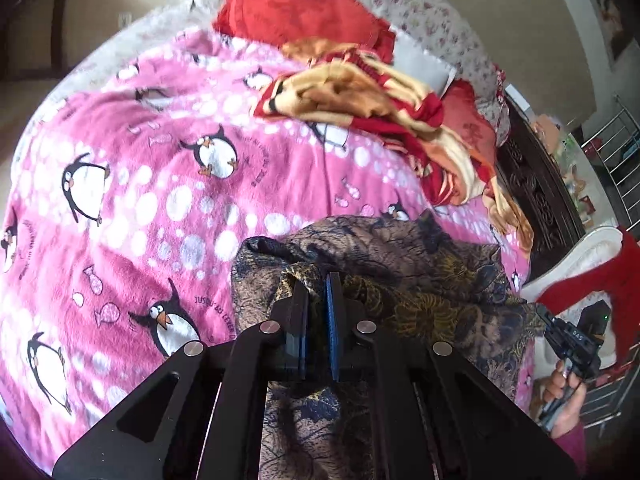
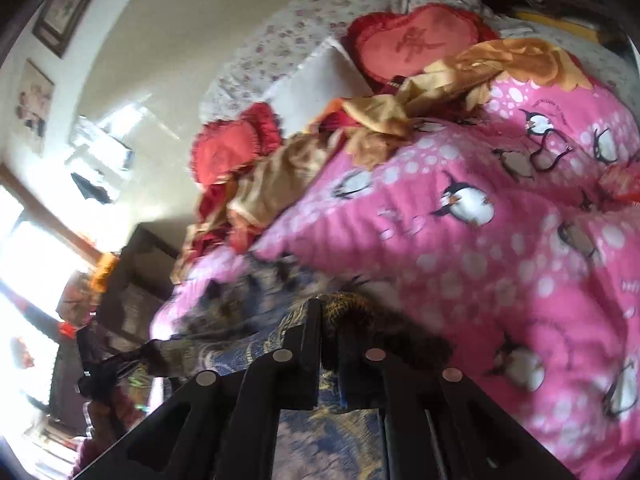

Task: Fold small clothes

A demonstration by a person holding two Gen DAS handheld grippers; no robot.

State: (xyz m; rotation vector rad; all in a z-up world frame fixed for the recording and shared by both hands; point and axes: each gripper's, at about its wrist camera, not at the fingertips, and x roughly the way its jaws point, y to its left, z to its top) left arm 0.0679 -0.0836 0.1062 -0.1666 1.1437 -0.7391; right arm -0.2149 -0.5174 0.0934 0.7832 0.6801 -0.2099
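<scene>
Left gripper (image 1: pixel 317 280): jaws narrow, pinched on a fold of the dark patterned garment (image 1: pixel 400 264); the blue pads (image 1: pixel 332 320) stand close together with cloth between them.
Right gripper (image 2: pixel 326 308): jaws drawn close, gripping an edge of the same garment (image 2: pixel 248 332); the view is blurred, but cloth rises between the tips.
Garment: navy and gold print, bunched just ahead of the left jaws and running under them, spread to their right; in the right wrist view it trails to the left of the jaws.
Blanket (image 1: pixel 160 184): pink fleece with penguins and white dots, covering the bed beyond both jaws; the garment lies on it.
Red and gold blanket (image 1: pixel 380 112): crumpled, well beyond the left jaws, toward the pillows.
Red cushion (image 2: pixel 416 46): heart-shaped, far ahead of the right jaws, at the head of the bed.
Person's right hand (image 1: pixel 560 396): holding the other tool's handle, at the far right of the left jaws.
</scene>
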